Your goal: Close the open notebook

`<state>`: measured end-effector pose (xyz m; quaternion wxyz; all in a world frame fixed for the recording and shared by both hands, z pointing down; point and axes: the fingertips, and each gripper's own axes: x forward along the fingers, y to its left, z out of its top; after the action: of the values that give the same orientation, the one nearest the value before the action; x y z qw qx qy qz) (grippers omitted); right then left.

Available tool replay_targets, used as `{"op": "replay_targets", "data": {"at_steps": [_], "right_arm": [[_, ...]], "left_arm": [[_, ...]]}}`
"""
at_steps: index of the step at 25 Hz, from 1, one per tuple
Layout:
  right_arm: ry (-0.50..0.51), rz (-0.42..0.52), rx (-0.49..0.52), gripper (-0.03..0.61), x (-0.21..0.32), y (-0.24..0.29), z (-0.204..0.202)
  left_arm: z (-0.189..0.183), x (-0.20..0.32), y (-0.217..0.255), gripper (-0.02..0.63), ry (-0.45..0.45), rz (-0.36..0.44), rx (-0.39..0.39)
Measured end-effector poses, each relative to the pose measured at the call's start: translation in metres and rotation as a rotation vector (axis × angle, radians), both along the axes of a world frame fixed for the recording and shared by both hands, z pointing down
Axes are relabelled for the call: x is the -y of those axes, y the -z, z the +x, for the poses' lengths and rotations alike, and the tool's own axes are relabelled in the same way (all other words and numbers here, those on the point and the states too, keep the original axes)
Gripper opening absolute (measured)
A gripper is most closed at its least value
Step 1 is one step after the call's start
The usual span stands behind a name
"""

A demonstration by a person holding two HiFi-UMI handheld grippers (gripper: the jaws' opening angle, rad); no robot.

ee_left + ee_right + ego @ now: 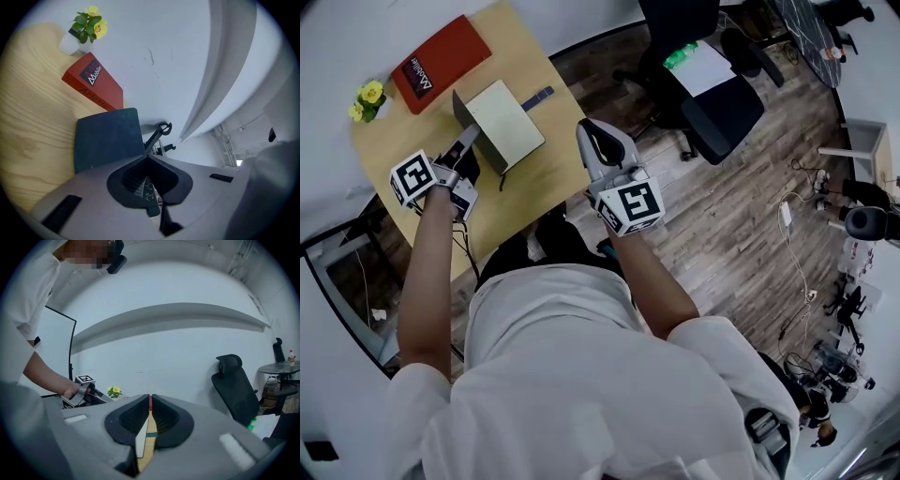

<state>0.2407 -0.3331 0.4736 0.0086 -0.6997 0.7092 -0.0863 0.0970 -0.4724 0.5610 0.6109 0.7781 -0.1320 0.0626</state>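
Notebook (504, 120): lies open approx. at centre of the wooden table (534, 178), pale pages up, dark cover (108, 140) raised steeply.
L gripper (467, 141): jaws together; tips at the cover's edge, on notebook's left side; touching or only beside, cannot tell.
R gripper (588, 131): jaws together, empty; to the right of notebook, apart from it.
Red book (445, 61): beyond notebook, near flower pot (367, 101).

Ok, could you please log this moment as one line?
notebook cover: half raised | left gripper: shut, at cover edge | right gripper: shut, empty
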Motion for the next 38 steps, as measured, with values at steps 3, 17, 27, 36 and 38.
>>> {"op": "replay_targets", "data": {"at_steps": [3,17,27,36,38], "right_arm": [[-0.004,-0.007,0.019,0.015,-0.005,-0.005,0.009],[0.003,-0.022,0.046,0.015,-0.016,-0.015,0.038],[0.077,0.050,-0.013,0.015,-0.008,0.021,0.037],[0.122,0.105,-0.059,0.017,-0.014,0.059,0.023],[0.130,0.115,-0.063,0.017,-0.017,0.065,0.016]], "left_arm": [[0.017,0.000,-0.002,0.009,-0.014,0.019,0.017],[0.059,-0.010,-0.018,0.009,-0.046,0.131,0.037],[0.028,-0.011,0.100,0.009,-0.012,0.972,0.164],[-0.036,-0.036,0.163,0.012,0.148,1.185,0.210],[-0.052,-0.042,0.166,0.012,0.169,1.190,0.222]]}}
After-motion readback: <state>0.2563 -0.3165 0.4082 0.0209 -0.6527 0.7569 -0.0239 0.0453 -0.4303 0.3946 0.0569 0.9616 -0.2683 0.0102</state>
